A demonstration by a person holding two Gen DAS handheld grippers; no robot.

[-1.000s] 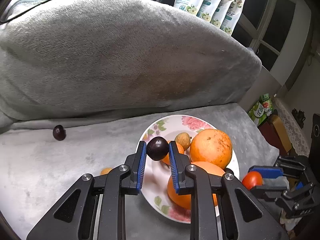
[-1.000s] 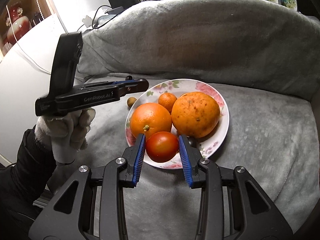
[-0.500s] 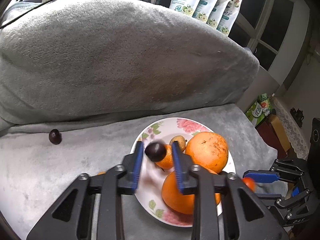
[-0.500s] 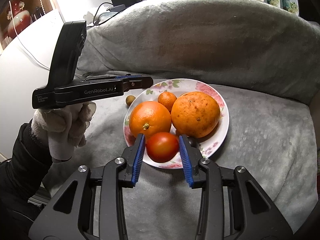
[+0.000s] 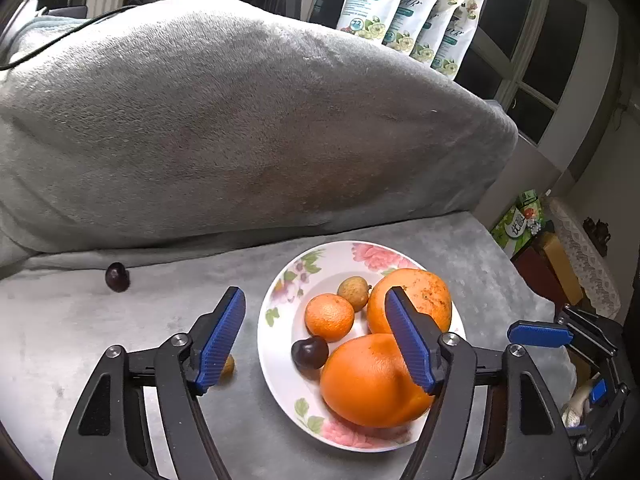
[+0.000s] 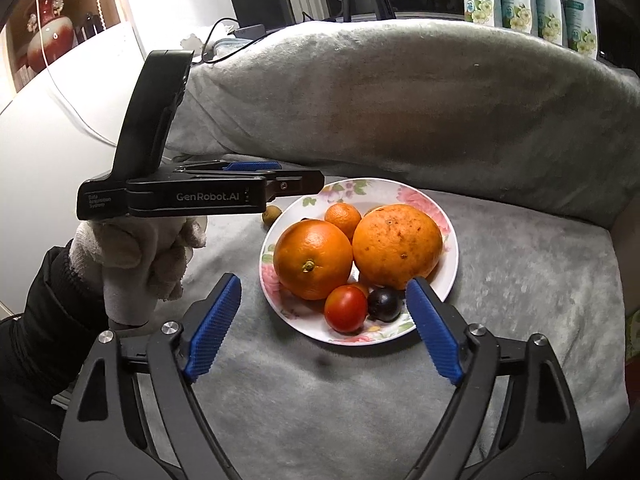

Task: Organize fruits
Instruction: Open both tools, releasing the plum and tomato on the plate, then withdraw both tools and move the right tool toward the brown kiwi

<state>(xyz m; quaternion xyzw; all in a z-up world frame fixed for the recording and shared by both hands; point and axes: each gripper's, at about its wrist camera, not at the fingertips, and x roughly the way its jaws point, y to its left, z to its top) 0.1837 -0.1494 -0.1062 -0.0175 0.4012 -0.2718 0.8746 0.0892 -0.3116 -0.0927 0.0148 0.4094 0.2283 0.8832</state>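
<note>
Having just been opened, both left tongs and right tongs are empty; the round red tomato and dark plum could be rolled off the flowered white plate if nudged during withdrawal.

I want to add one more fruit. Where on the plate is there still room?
The plate is bare along its back rim, behind the small orange and the longan. The front is crowded: two big oranges, the tomato and a dark plum.
</note>
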